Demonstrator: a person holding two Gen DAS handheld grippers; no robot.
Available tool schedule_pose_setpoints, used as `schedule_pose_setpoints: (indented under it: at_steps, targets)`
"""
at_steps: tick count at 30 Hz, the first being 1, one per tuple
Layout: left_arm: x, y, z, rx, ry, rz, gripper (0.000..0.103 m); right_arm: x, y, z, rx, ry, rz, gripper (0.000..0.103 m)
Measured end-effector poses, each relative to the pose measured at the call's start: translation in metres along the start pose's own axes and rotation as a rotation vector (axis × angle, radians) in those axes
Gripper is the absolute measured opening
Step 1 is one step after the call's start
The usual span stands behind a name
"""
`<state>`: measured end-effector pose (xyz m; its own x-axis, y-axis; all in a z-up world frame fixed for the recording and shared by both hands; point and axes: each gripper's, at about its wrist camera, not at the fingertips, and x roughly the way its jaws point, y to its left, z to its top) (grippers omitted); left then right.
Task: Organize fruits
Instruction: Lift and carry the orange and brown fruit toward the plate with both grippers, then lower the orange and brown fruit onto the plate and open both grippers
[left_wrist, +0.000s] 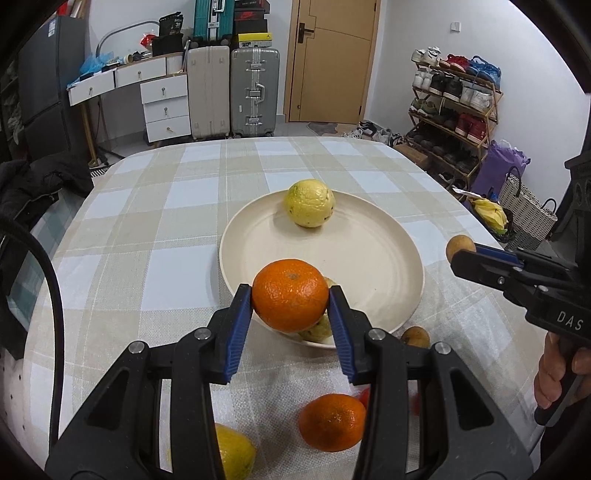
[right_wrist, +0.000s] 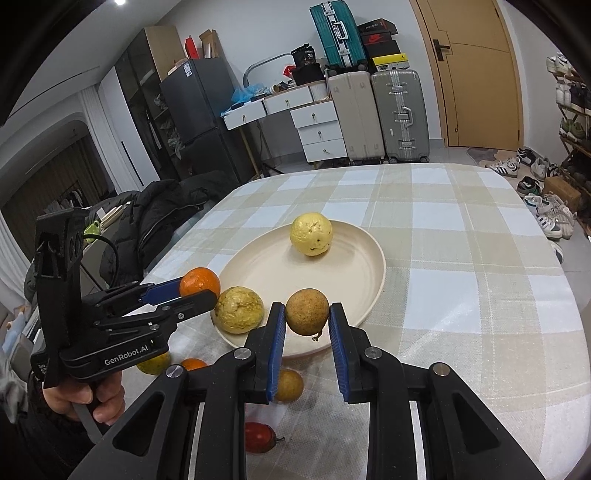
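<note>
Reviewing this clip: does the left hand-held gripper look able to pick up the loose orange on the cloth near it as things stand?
Probably not yet. The left hand-held gripper is already shut on an orange above the plate; the loose orange lies unobstructed beneath it, but the held one must be released first.

A table (right_wrist: 461, 258) under a beige and white checked cloth fills the near part of the room, and a black jacket (right_wrist: 155, 218) lies heaped off its left edge. Against the far white wall stand a wooden door (left_wrist: 332, 62), a beige suitcase (left_wrist: 208, 92) and a silver suitcase (left_wrist: 255, 92) with boxes stacked above, a white drawer desk (left_wrist: 147, 96), and a dark fridge (right_wrist: 195, 110) further left. On the right a loaded shoe rack (left_wrist: 454, 107) rises from the pale tiled floor, with a purple bag (left_wrist: 496, 173) and woven basket (left_wrist: 528, 210) beside it.
</note>
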<state>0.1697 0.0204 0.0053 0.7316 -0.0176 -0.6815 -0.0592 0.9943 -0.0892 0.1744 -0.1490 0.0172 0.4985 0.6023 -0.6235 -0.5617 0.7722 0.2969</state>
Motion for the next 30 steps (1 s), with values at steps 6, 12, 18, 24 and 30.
schedule_pose_setpoints:
  at_steps: [6, 12, 18, 24, 30]
  targets:
    - [0.006, 0.000, -0.001, 0.013, 0.006, 0.019, 0.039, 0.009, 0.001, 0.001, -0.004, 0.023, -0.002, 0.024]
    - [0.018, -0.002, -0.002, 0.018, 0.032, 0.019, 0.039, 0.017, 0.002, 0.001, -0.010, 0.041, -0.007, 0.024]
    - [0.026, -0.008, 0.002, 0.033, 0.038, 0.018, 0.039, 0.022, -0.001, 0.002, -0.012, 0.057, -0.018, 0.024]
    - [0.034, -0.013, 0.007, 0.038, 0.044, 0.024, 0.039, 0.032, -0.004, 0.004, -0.006, 0.070, -0.027, 0.024]
    - [0.040, -0.015, 0.007, 0.039, 0.052, 0.028, 0.039, 0.039, -0.008, 0.006, -0.001, 0.081, -0.032, 0.024]
